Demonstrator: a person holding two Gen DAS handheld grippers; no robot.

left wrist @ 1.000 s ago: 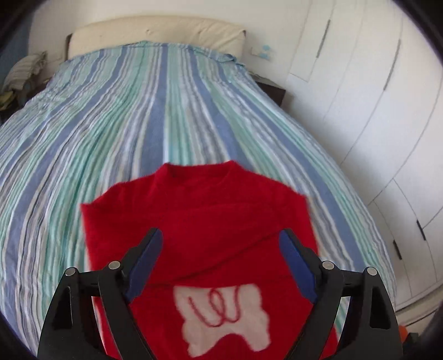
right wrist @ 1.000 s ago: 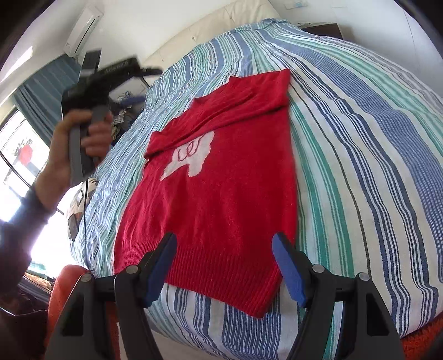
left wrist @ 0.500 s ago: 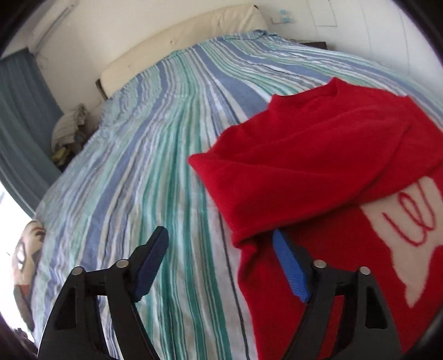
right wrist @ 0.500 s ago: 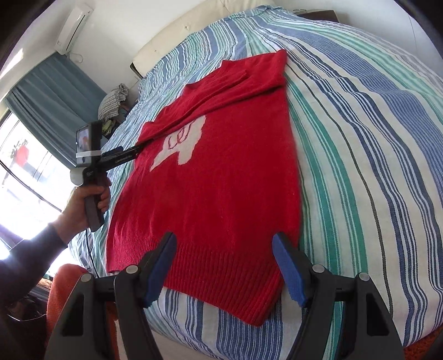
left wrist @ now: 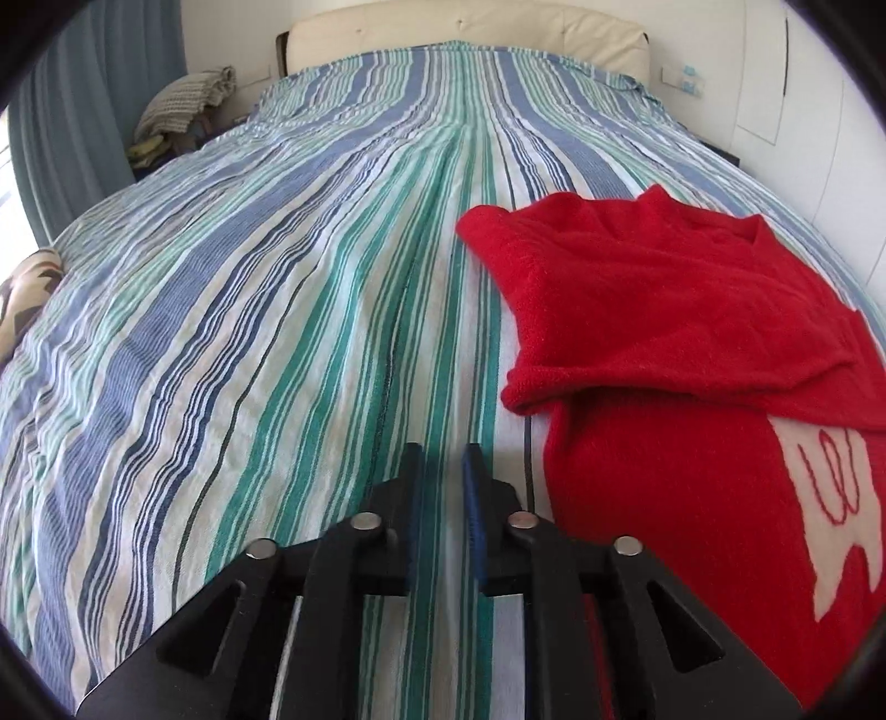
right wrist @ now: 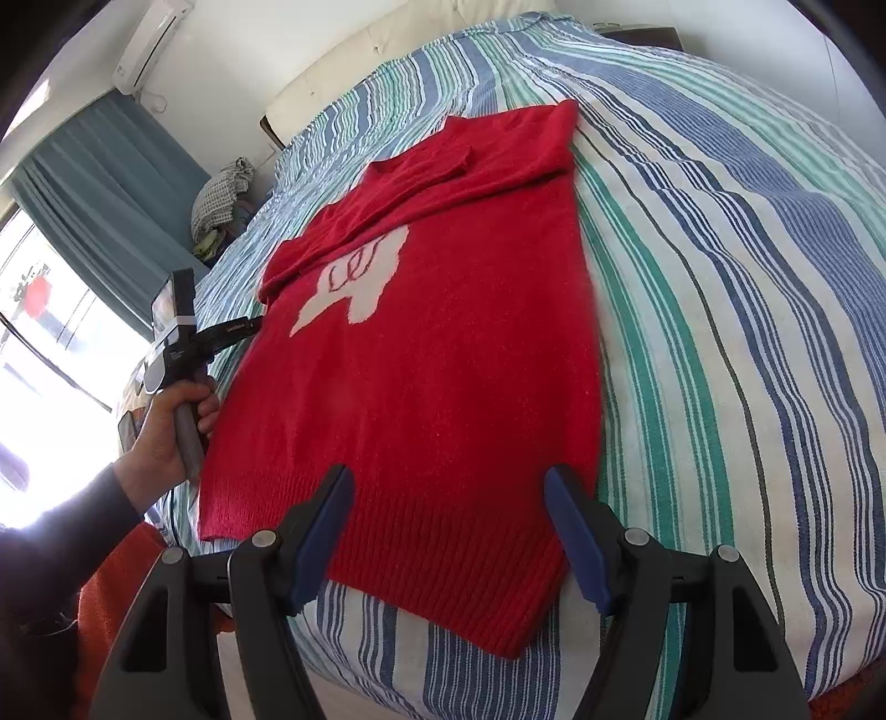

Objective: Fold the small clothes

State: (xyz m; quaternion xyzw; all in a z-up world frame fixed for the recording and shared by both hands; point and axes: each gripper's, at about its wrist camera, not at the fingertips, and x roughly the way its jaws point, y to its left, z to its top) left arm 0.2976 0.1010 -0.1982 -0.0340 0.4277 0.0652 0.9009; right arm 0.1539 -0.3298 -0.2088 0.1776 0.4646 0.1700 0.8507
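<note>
A red sweater point(left wrist: 692, 332) with a white motif point(right wrist: 354, 282) lies flat on the striped bedspread point(left wrist: 249, 277), one sleeve folded across its chest. My left gripper point(left wrist: 443, 459) hovers low over the bedspread just left of the sweater's side edge. Its jaws are closing to a narrow gap and only bedspread shows between them. From the right wrist view, the left gripper point(right wrist: 243, 328) points at the sweater's point(right wrist: 432, 343) left edge, held by a hand point(right wrist: 166, 426). My right gripper point(right wrist: 448, 473) stands open above the ribbed hem, holding nothing.
A cream headboard point(left wrist: 459, 27) stands at the far end of the bed. A pile of clothes point(left wrist: 183, 99) and a blue curtain point(right wrist: 111, 183) are at the far left. White wardrobe doors point(left wrist: 803, 83) line the right side. A patterned cushion point(left wrist: 27, 288) lies at the bed's left edge.
My left gripper came down from above the sweater's chest to the bedspread beside its left edge, and its jaws narrowed from wide to a small gap. The right gripper stayed put.
</note>
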